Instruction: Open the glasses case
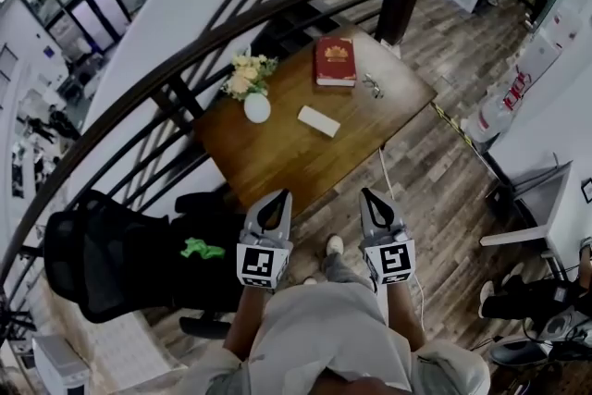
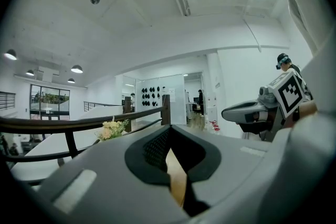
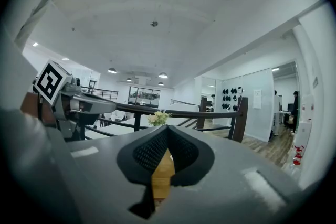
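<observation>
The left gripper [image 1: 284, 193] has its jaws closed tip to tip with nothing between them. In its own view the dark pads [image 2: 152, 148] meet at a point, and only a sliver of wooden table [image 2: 177, 176] shows through the gap behind. The right gripper [image 1: 365, 192] is the same: jaws together and empty, with a strip of table visible behind its pads [image 3: 148, 150]. Both are held level, side by side, short of the table's near edge and touching nothing.

The glasses case [image 1: 318, 120], a flat white oblong, lies near the middle of the table [image 1: 277, 164], well apart from both grippers. It looks closed, though it is too small in the head view to be sure of the seam. Neither gripper view shows it, as the jaws block the tabletop.

Beyond the case lie a red book [image 1: 335, 62] and, just to its right, a pair of glasses [image 1: 373, 86]. A white vase [image 1: 257, 107] of pale flowers [image 1: 248, 74] stands at the left edge, beside the dark railing [image 1: 185, 60]. A black office chair [image 1: 92, 264] sits at the lower left, partly cut off, and a green object [image 1: 202, 248] I cannot identify lies next to it.
</observation>
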